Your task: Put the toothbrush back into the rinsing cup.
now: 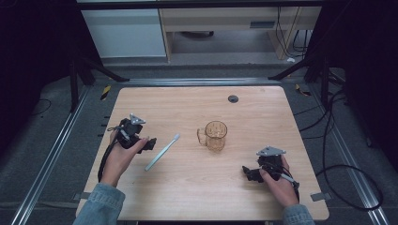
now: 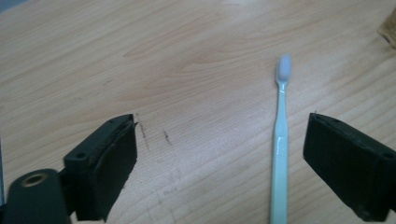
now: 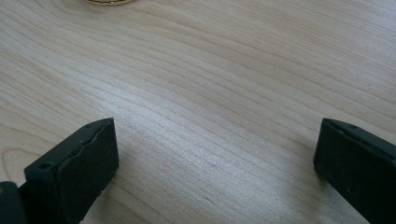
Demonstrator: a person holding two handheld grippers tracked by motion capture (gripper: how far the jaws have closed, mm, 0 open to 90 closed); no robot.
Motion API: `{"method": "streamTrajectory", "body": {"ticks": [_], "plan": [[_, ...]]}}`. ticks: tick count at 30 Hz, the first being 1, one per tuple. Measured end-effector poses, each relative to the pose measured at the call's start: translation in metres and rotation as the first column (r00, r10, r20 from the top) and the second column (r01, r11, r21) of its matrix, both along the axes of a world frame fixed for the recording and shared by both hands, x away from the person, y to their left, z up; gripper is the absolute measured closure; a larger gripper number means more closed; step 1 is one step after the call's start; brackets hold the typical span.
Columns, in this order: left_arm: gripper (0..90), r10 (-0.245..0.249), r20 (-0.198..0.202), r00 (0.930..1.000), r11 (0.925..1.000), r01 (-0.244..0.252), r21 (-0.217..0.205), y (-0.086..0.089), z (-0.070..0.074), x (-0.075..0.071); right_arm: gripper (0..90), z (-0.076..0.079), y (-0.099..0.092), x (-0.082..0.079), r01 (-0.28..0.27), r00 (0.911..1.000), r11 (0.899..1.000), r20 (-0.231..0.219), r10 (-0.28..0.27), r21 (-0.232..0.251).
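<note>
A pale blue toothbrush (image 1: 163, 152) lies flat on the wooden table (image 1: 187, 192), head pointing away to the right. My left gripper (image 1: 151, 143) hovers just left of it, held in a hand. In the left gripper view the toothbrush (image 2: 280, 140) lies on the wood between the wide-apart jaws, nearer the right one, and neither pad touches it; this gripper (image 2: 222, 123) is open. An amber glass mug (image 1: 216, 135) stands upright at the table's middle, handle to the left. My right gripper (image 1: 246, 172) rests near the front right, open over bare wood (image 3: 217, 126).
A round dark cable hole (image 1: 233, 98) sits near the table's far edge. Black cables (image 1: 338, 168) trail over the floor on the right. Metal rails (image 1: 51, 154) run along both sides of the table. A corner of the mug (image 2: 388, 28) shows in the left gripper view.
</note>
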State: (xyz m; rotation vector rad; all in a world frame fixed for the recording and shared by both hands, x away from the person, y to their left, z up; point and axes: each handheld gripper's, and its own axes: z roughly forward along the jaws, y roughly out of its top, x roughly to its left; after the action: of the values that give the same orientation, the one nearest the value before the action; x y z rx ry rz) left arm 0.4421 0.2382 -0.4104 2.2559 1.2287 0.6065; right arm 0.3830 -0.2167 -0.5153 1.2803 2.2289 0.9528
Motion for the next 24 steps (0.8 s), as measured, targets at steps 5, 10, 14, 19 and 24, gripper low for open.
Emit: {"method": "streamTrajectory", "body": {"ticks": [5,10,14,19,24], "plan": [[24.3,-0.083,-0.112,0.9902,0.9945,0.09,0.055,-0.016,-0.002,0.006,0.4,0.0,0.0,0.0,0.001,1.0,1.0,-0.002,-0.001,0.001],[37.0,-0.129,-0.264,0.9559,0.9868,0.15,0.061,-0.029,-0.012,0.023,0.4,0.0,0.0,0.0,-0.001,1.0,1.0,0.0,0.001,-0.001],[44.9,-0.126,-0.33,0.9356,0.983,0.163,0.085,-0.037,-0.016,0.035,0.3,0.0,0.0,0.0,-0.001,1.0,1.0,0.0,0.001,-0.001],[50.9,-0.132,-0.363,0.9225,0.9803,0.176,0.09,-0.05,-0.016,0.04,0.4,0.0,0.0,0.0,-0.001,1.0,1.0,0.0,0.001,-0.001],[55.6,-0.13,-0.401,0.907,0.9757,0.189,0.111,-0.06,-0.021,0.046,0.3,0.0,0.0,0.0,0.0,1.0,1.0,-0.001,0.0,0.0]]}}
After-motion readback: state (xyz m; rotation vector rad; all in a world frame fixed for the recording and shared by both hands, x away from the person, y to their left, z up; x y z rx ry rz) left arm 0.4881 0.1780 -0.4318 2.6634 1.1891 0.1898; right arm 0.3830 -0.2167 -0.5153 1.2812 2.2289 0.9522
